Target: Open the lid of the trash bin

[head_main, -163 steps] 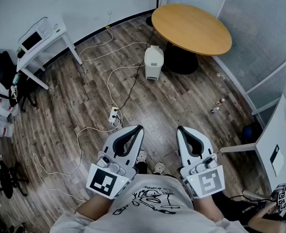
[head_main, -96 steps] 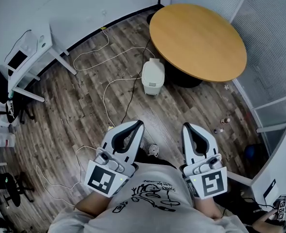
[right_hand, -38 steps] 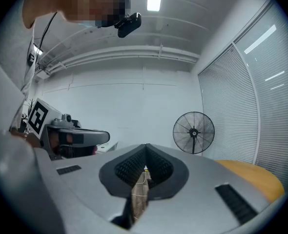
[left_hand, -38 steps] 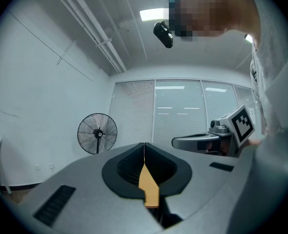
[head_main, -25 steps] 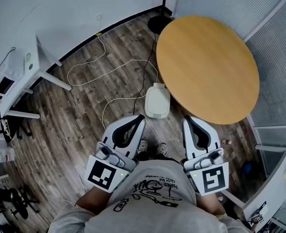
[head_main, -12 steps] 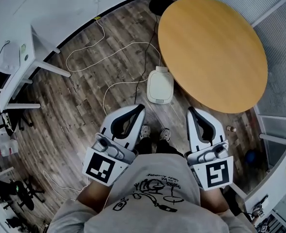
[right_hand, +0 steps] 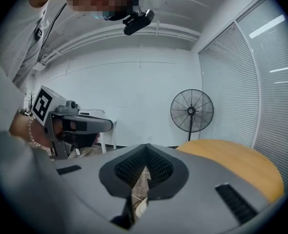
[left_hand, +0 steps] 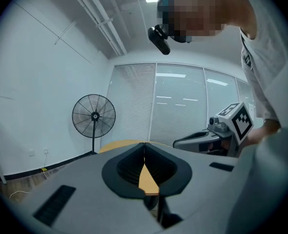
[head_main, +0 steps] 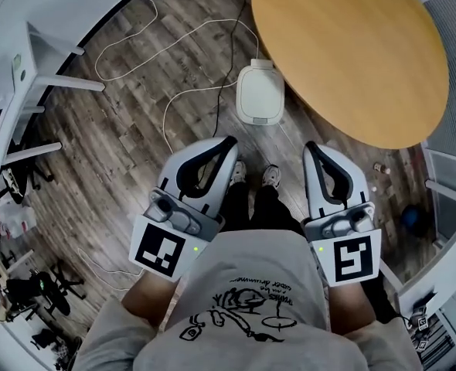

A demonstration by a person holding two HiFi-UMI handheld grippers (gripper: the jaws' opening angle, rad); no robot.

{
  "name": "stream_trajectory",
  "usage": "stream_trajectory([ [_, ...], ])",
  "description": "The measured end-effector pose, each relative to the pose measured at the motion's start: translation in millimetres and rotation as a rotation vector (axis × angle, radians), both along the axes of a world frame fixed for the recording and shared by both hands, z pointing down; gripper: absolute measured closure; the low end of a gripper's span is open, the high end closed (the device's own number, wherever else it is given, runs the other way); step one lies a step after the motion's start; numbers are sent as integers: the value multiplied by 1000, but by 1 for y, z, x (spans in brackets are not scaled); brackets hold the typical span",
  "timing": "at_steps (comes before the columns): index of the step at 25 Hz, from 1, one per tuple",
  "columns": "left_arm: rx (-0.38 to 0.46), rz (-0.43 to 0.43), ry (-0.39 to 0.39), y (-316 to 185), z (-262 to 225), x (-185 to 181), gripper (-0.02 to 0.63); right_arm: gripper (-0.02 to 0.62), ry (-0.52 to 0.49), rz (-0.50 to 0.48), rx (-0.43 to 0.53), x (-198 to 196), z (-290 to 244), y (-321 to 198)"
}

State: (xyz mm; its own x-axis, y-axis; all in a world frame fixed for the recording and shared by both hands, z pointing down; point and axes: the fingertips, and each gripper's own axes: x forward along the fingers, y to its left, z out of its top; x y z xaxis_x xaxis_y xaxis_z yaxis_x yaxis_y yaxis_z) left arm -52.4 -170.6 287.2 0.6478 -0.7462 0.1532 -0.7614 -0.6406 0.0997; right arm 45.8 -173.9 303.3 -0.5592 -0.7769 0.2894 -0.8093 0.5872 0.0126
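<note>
The white trash bin (head_main: 260,93) stands on the wood floor with its lid down, beside the edge of the round wooden table (head_main: 352,45). It is just ahead of the person's shoes (head_main: 253,175). My left gripper (head_main: 229,141) is held at waist height, shut and empty, its tips short of the bin and a little left of it. My right gripper (head_main: 311,146) is shut and empty too, to the bin's right, over the table's near edge. In the left gripper view the jaws (left_hand: 144,144) meet at the tip, and in the right gripper view (right_hand: 146,146) likewise.
White cables (head_main: 189,91) loop over the floor left of the bin. A white desk (head_main: 27,60) stands at the far left. A standing fan (right_hand: 192,110) is by the blinds behind the table. Small items (head_main: 381,168) lie under the table's right side.
The person has walked up to the bin, which has gone from far across the floor to just ahead of the shoes. Both grippers have stayed shut at waist height.
</note>
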Motion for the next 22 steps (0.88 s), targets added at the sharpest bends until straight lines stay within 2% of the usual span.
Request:
stream_trajectory([
  [16, -129, 34, -62, -22, 163, 5, 586, 588, 121, -20, -101, -5, 169, -22],
  [22, -141, 47, -100, -31, 224, 8, 586, 588, 178, -45, -127, -9, 233, -32],
])
